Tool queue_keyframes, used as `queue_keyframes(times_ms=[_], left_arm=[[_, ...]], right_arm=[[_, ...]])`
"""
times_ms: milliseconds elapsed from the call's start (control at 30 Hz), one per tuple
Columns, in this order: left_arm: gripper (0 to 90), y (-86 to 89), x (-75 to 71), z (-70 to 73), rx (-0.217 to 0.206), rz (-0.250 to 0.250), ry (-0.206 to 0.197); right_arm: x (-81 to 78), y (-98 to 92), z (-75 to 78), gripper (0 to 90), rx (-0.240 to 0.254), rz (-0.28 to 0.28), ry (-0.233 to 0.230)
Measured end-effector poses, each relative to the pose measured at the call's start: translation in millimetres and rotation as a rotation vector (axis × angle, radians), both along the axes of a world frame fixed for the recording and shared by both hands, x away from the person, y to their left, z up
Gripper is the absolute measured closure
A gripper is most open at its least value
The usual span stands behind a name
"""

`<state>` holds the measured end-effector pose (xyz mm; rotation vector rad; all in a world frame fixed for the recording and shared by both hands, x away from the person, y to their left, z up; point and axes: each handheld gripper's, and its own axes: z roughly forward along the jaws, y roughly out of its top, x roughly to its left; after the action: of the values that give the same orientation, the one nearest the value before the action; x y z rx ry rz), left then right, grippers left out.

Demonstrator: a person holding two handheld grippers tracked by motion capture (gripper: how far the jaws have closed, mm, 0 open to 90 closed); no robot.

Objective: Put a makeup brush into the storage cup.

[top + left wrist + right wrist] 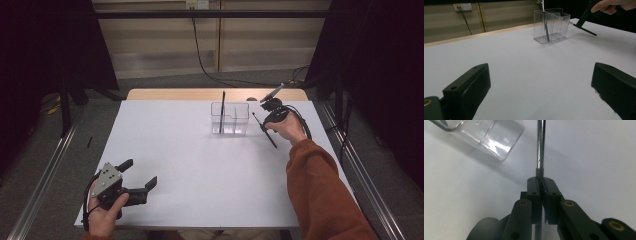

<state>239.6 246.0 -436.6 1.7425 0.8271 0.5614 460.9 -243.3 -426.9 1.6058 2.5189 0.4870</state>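
A clear two-compartment holder (241, 121) (559, 25) (496, 140) stands at the back middle of the white table (175, 150). One dark pen (223, 107) (546, 27) stands upright in its left compartment. Just right of the holder, my right gripper (265, 127) (580, 25) (541, 180) is shut on a second thin dark pen (257, 120) (589, 32) (540, 150). That pen lies nearly level, low over the table, and whether it touches I cannot tell. At the front left corner, my left gripper (142, 171) (540, 67) stands wide open with nothing between its jaws.
A wooden strip (210, 94) borders the table's far edge. Metal rails (50, 165) run along the floor on both sides. A black cable (200, 55) hangs down the back wall. A sleeved right forearm (320, 190) reaches in over the table's right side.
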Motion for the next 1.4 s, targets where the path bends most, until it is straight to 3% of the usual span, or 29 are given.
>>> queue_keyframes(times_ms=[633,1133,1400], left_arm=[[2.4,-0.3,0.2,-0.3,-0.003,0.004,0.003],[2.4,-0.2,0.1,-0.3,-0.003,0.005,0.003],[2.3,-0.5,-0.1,-0.2,-0.002,0.005,0.001]], right_arm=[[-22.6,-16.3,13.4,84.6,0.084,-0.034,-0.173],[-35.1,-20.9,7.7,84.6,0.180,-0.057,-0.259],[-43.6,-24.5,6.7,84.6,0.244,-0.087,-0.345]])
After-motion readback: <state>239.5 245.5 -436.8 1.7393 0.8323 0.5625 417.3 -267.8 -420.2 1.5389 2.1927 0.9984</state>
